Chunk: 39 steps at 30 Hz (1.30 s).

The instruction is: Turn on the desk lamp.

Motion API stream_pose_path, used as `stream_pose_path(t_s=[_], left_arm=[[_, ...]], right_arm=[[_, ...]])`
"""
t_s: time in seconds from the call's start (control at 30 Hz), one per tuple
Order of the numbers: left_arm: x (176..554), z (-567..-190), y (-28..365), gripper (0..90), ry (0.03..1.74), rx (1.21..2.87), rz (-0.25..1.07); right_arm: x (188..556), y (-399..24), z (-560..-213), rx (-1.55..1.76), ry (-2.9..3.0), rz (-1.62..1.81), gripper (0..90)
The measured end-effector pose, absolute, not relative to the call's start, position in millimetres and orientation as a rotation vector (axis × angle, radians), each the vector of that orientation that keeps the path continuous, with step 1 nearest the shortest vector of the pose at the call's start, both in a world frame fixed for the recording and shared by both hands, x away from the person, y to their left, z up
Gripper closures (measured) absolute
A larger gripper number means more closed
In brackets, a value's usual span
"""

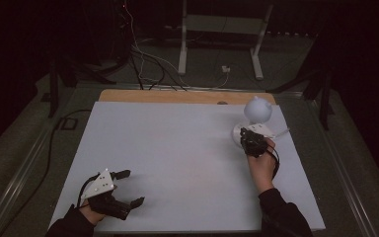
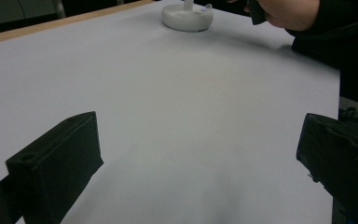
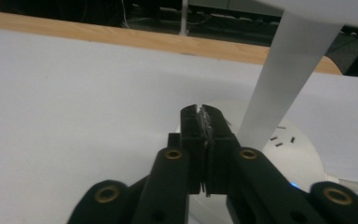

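Lamp (image 1: 256,118) x1, hand-held gripper (image 1: 131,188) x2.

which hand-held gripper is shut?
The right hand-held gripper, jaws pressed together over the white lamp base. The left one sits wide open.

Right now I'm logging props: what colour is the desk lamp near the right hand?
White all over; the desk lamp shows best in the high view.

A wooden table (image 1: 128,95) with a pale wood far edge is covered almost wholly by a large white sheet (image 1: 177,158); near its far right corner a white lamp with a round base (image 1: 238,133) stands on the sheet
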<state>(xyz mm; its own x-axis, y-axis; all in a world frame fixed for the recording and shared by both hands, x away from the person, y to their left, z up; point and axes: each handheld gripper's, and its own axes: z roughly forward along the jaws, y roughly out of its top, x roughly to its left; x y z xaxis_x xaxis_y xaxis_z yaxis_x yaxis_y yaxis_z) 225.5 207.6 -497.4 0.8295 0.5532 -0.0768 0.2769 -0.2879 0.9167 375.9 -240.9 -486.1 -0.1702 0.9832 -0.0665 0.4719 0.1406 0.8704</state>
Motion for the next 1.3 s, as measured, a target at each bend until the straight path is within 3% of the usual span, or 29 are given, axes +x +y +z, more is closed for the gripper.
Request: stream_pose_path(t_s=[1.3], left_arm=[[226,-498,207,0.3,0.623,1.888,0.306]], right_arm=[[393,-240,-510,1.449,1.82,0.854,90.0]])
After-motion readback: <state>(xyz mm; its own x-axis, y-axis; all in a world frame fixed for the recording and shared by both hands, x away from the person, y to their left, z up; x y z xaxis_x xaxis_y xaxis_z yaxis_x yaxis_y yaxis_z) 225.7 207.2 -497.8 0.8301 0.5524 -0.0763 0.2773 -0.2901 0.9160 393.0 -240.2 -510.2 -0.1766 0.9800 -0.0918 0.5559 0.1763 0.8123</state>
